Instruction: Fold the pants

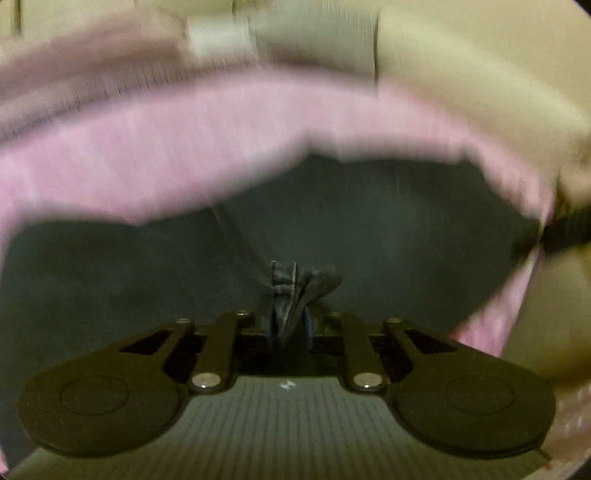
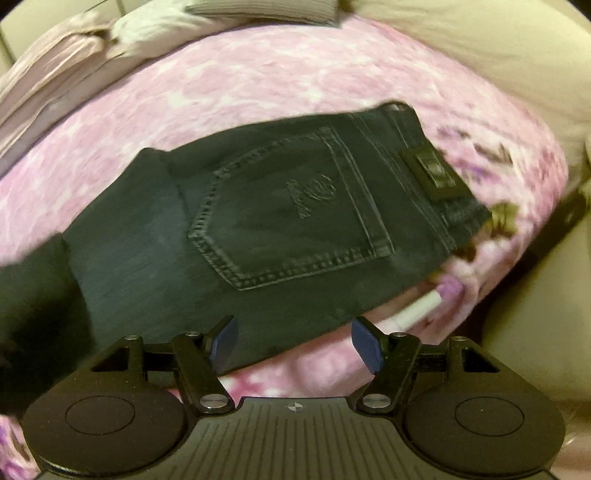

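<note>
Dark denim pants [image 2: 280,221] lie on a pink floral bedspread [image 2: 258,85], back pocket up and waistband with its leather patch toward the right. My right gripper [image 2: 293,341] stands open just above the near edge of the pants, nothing between its blue pads [image 2: 364,343]. In the blurred left wrist view, my left gripper [image 1: 290,325] is shut on a bunched fold of the pants [image 1: 295,284], with the dark cloth [image 1: 369,229] spreading out ahead of it.
Folded pale linens and a grey striped item [image 2: 266,9] lie at the far end of the bed. A white tube-like object [image 2: 417,308] pokes out from under the pants at the right. A beige wall [image 2: 480,44] lies beyond the bed.
</note>
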`<state>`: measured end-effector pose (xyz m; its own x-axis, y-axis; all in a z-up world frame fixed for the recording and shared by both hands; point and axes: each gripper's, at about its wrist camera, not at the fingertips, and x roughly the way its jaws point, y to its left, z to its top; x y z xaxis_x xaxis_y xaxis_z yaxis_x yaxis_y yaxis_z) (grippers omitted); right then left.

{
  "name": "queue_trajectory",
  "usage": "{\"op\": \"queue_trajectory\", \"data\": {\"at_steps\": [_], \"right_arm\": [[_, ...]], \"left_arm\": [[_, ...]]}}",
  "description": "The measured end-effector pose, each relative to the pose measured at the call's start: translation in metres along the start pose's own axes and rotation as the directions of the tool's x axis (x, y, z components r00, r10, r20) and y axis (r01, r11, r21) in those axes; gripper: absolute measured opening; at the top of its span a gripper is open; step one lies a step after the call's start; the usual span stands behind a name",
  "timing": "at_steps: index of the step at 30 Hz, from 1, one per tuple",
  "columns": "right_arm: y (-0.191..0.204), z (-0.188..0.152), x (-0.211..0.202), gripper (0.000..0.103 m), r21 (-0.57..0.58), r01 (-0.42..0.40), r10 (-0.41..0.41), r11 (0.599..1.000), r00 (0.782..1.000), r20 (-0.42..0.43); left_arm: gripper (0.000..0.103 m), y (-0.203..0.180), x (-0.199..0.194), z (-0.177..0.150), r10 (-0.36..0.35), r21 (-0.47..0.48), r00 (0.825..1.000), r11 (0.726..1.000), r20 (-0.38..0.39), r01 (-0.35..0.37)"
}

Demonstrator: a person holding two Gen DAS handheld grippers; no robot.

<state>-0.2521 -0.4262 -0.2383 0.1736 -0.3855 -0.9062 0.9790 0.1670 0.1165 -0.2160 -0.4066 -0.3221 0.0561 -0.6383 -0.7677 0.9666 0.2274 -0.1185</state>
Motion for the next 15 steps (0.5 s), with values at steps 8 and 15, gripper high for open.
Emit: {"op": "queue_trajectory", "data": {"at_steps": [8,15], "right_arm": [[0.020,-0.017,0.018,0.065,0.136,-0.407,0.409,0.903,0.912,0.015],[0.095,-0.042,0.062,0.065,0.191,-0.606,0.627,0.773,0.774,-0.083]], "left_arm": [[0.040,0.030,-0.054,0.000,-0.036,-0.166,0.998,0.985,0.046,0.043],[0.039,0.096,-0.084,-0.002,0.151,-0.370,0.988,0.919,0.012,-0.136]]}}
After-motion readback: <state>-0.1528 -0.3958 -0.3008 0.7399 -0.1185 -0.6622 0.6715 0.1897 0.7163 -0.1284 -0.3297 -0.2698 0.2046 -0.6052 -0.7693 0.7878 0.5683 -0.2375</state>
